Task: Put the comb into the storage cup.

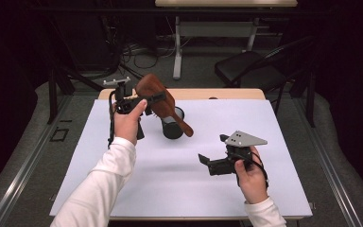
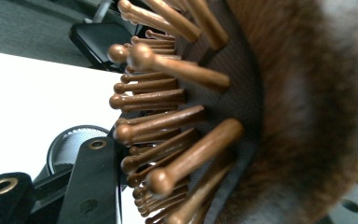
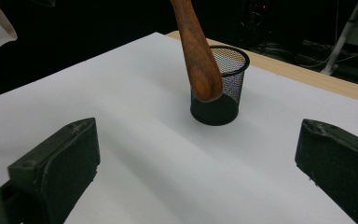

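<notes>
Left gripper [image 1: 152,100] clamped the wooden hairbrush [image 1: 163,103] by its head, handle tilted down beside the mesh cup [image 1: 172,124]. Right gripper [image 1: 213,152] waited, jaws wide, empty. Best line: square the handle over the cup's mouth, then lower.

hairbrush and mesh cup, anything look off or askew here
Nothing looks damaged or spilled. The wooden hairbrush hangs tilted in the air, clamped at its head by the left gripper, handle slanting down in front of the upright mesh cup. The right gripper rests open on the white sheet.
</notes>
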Tool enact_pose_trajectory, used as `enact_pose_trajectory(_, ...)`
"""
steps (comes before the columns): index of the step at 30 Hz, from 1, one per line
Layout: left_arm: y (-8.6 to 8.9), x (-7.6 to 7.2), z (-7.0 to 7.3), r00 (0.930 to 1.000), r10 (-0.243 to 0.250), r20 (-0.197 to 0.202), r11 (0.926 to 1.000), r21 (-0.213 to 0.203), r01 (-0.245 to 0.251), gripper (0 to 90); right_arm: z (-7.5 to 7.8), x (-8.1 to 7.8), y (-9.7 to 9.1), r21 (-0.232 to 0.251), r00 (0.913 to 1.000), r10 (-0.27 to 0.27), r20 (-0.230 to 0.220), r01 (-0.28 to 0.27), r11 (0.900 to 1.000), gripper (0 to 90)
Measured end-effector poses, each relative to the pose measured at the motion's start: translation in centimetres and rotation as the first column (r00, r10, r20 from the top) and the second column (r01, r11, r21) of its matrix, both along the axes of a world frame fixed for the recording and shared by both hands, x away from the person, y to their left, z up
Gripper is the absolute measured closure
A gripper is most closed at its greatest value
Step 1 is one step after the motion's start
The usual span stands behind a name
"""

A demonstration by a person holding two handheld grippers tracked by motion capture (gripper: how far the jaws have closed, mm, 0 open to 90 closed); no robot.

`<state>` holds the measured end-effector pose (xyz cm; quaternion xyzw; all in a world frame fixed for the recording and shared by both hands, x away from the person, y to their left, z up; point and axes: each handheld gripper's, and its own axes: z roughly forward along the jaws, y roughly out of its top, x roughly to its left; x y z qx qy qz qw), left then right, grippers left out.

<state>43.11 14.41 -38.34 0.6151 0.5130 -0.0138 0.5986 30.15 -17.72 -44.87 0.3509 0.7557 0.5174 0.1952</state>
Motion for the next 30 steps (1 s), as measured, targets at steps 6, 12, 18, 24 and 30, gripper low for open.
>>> enact_pose_trajectory(6,0.1,0.7,1.1,0.9996,0.028,0.006,0.9995,0.015,-0.028,49.4,-0.1,0.1,-0.1,0.002,1.0,-0.002,-0.005,0.002,1.0,0.0)
enact_pose_trajectory(12,0.1,1.5,2.1,0.9984,0.055,0.015,0.9981,0.028,-0.055,49.4,-0.1,0.2,-0.1,0.0,1.0,0.001,-0.005,-0.001,1.0,0.0)
enact_pose_trajectory(18,-0.3,2.3,2.7,0.9967,0.077,0.024,0.995,0.062,-0.078,49.4,-0.1,0.2,-0.2,0.003,1.0,-0.003,-0.003,0.003,1.0,0.0)
enact_pose_trajectory(24,-0.3,2.9,3.2,0.9953,0.096,0.017,0.9927,0.073,-0.097,49.4,-0.1,0.1,-0.3,0.004,1.0,-0.004,-0.005,0.004,1.0,0.0)
enact_pose_trajectory(30,-0.2,3.5,3.7,0.991,0.134,0.003,0.988,0.077,-0.134,49.4,-0.2,0.2,-0.3,0.005,1.0,-0.004,-0.004,0.004,1.0,0.0)
